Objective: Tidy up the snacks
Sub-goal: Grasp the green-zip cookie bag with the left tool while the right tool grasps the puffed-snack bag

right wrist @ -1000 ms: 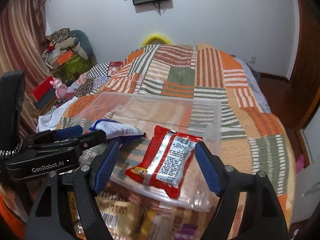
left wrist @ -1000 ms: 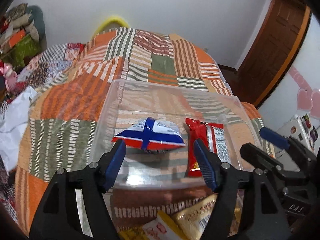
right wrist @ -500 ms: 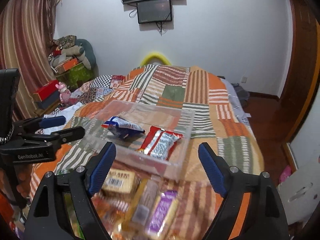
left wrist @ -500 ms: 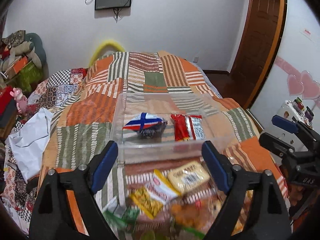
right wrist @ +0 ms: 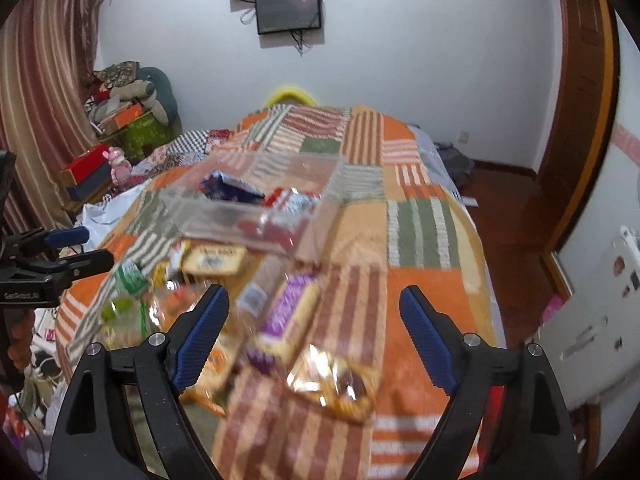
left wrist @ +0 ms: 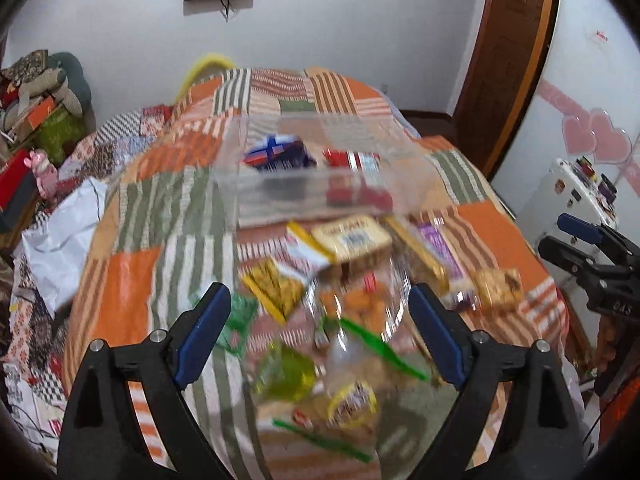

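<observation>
Both wrist views look down along the bed [left wrist: 168, 216], sharing the clear bin [right wrist: 256, 216] ahead

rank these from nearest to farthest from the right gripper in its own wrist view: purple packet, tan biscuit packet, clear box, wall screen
1. purple packet, just ahead of the right gripper, between its opening, empty jaws
2. tan biscuit packet, farther up, left
3. clear box, mid-bed behind it
4. wall screen, on the far wall

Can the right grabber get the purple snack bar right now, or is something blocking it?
Probably yes. The right gripper hangs over the purple snack bar, jaws opening with nothing held. The bar lies on top of the pile, but a long brown packet crowds its left side.
</observation>
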### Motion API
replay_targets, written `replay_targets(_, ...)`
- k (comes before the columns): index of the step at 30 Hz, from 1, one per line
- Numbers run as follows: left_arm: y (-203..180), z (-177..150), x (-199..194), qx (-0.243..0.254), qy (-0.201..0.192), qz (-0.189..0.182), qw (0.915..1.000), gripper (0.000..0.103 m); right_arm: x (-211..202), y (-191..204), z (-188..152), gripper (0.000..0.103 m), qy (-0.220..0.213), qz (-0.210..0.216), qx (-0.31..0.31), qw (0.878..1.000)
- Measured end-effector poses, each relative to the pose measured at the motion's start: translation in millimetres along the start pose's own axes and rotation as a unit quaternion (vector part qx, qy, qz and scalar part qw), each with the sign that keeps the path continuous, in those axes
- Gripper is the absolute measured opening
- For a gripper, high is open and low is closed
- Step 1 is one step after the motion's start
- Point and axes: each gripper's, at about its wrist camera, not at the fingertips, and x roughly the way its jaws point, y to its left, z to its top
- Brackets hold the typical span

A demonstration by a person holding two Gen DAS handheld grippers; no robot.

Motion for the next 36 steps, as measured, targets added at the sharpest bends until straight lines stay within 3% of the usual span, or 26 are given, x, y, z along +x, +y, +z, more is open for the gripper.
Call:
replay_targets(6, -5.5, -28.2, 8.6, -0.008, 0.034, -0.018, 0.9992, 0.091, 5.5, -11.5, -26.8, 0.086, 0.034, -0.005, 0.024, 0.999)
replay_targets(14, -18.1, -44.8, 10.3, -0.011, 0.040, -0.029, 0.9987, 0.091, 21.8, -18.8, -57.5, 0.087, 0.085, -0.007, 0.045, 0.995)
replay_targets(21, -26.6, -57.4, 27.1, 0.006, 0.065, -0.045, 0.9968, 0.091, 32.2, -16.7, -59.4, 0.087, 0.101, -0.002, 0.055, 0.993)
replay_targets(28, -24.0, -66.7, 41.1, 0.008, 0.074, -0.037, 0.9965, 0.090, 48.6, -11.8, -62.5, 0.087, 0.112, -0.014, 0.051, 0.992)
replay_targets(31, -21.1, -69.1, 46.5, 0.006, 0.075, -0.028, 0.9967, 0.075, 52.4, -12.9, -66.1, 0.086, 0.116, -0.012, 0.056, 0.992)
replay_targets(33, -17.0, -69.8, 49.7, 0.001, 0.080, -0.027, 0.9965, 0.058, 51.1, -14.2, -66.3, 0.085, 0.114, -0.009, 0.060, 0.992)
replay_targets(36, -10.1, -69.8, 49.0, -0.012, 0.077, -0.038, 0.9962, 0.056, 46.1, -17.8, -65.9, 0.079, 0.108, -0.010, 0.061, 0.992)
